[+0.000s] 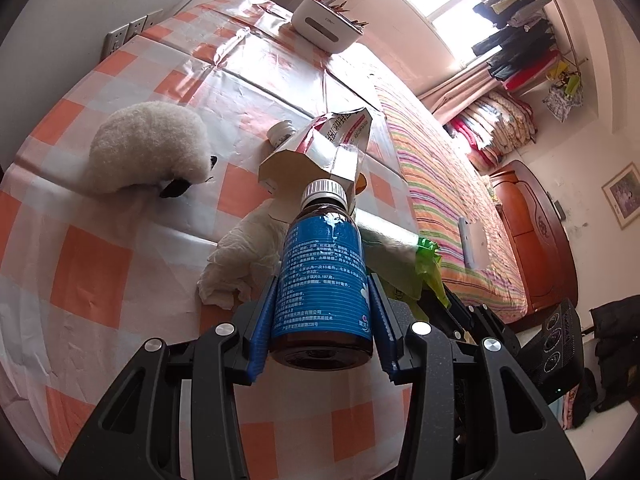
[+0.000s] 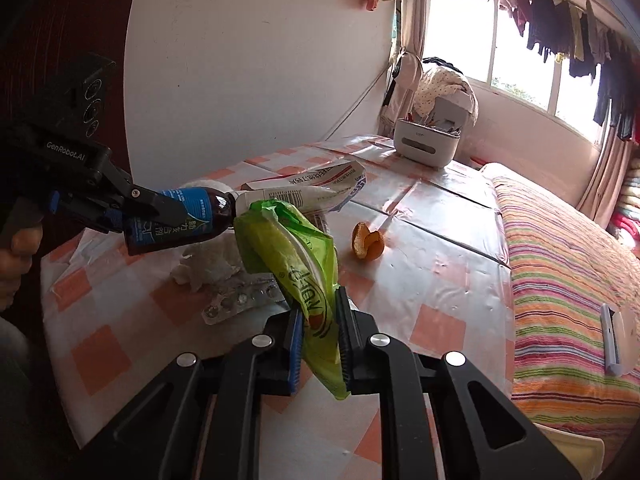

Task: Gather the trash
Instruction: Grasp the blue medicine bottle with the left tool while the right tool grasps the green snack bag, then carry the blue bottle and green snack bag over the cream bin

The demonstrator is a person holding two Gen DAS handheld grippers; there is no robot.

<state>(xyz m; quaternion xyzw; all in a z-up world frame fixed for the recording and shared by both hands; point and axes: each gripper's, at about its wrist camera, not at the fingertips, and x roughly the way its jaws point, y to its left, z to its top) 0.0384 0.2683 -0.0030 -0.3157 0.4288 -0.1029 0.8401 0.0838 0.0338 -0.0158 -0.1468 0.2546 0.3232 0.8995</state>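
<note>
On the checkered worktop (image 2: pixel 440 280), orange peel (image 2: pixel 367 241) lies at 1 o'clock from your right claw (image 2: pixel 320 320), which pinches the green bag (image 2: pixel 296 248); your left claw (image 1: pixel 324 300) grips the brown bottle (image 1: pixel 324 272).

"GenRobot.AI" stands in white on the left gripper (image 2: pixel 158 210) body – the bottle (image 2: pixel 176 220) label's Chinese print is too small to read.

I see left gripper (image 2: pixel 176 206): black frame, blue pads, white "GenRobot.AI" lettering; right gripper (image 2: pixel 318 320) beside it: black, silver screws.
</note>
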